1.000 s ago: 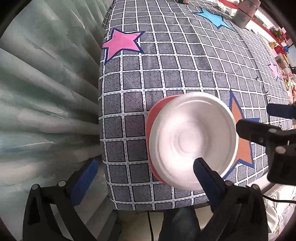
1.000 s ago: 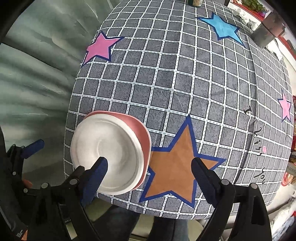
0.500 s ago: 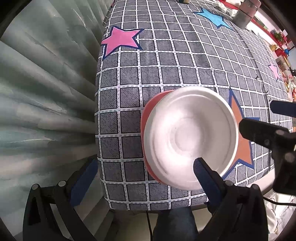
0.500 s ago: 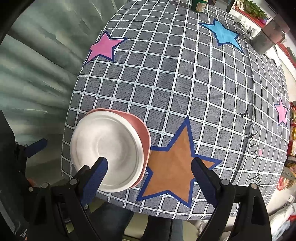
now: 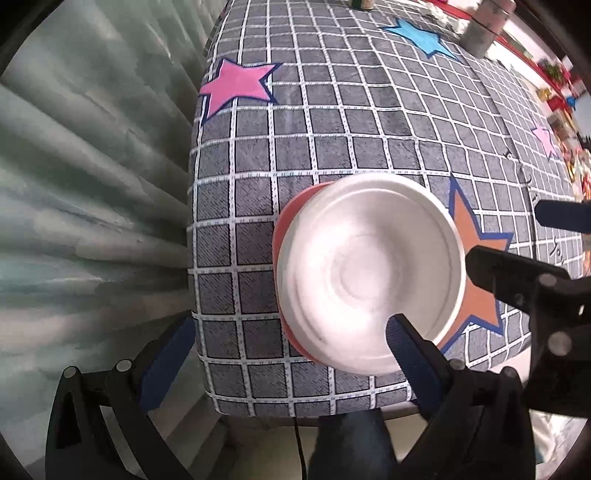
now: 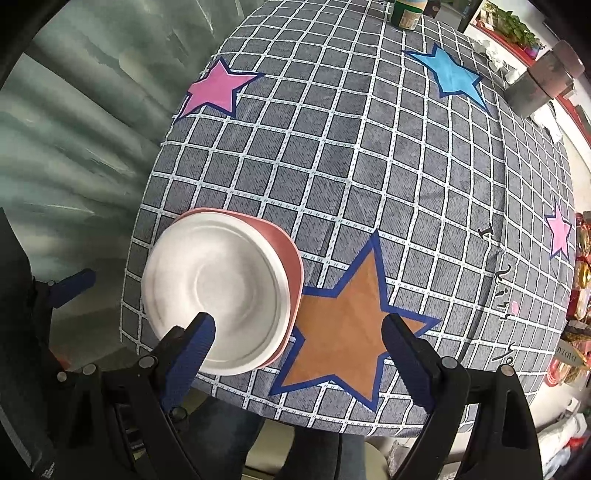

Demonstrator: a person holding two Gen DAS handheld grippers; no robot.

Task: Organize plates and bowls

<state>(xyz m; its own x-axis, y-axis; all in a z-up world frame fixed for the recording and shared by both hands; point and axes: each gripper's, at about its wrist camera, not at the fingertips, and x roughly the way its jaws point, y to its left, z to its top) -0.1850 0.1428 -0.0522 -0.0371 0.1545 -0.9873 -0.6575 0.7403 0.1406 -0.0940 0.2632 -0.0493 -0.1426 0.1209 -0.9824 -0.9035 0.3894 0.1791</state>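
Note:
A white bowl (image 5: 369, 273) sits stacked on a pink plate (image 5: 286, 221) near the front left corner of the table; the stack also shows in the right wrist view, bowl (image 6: 214, 295) on plate (image 6: 291, 258). My left gripper (image 5: 284, 354) is open and empty, hovering above the table's front edge, its right finger over the bowl's near rim. My right gripper (image 6: 299, 347) is open and empty above the orange star, its left finger over the bowl's near edge. The right gripper also shows at the right of the left wrist view (image 5: 535, 251).
The table wears a grey checked cloth (image 6: 369, 166) with pink, blue and orange stars (image 6: 347, 325). A bottle (image 6: 408, 13) and a metal tin (image 6: 543, 81) stand at the far edge. A grey-green curtain (image 5: 92, 166) hangs left. Clutter lies at far right.
Both grippers have risen and drawn back a little from the table. The bowl and plate stack has not moved. Both stay open.

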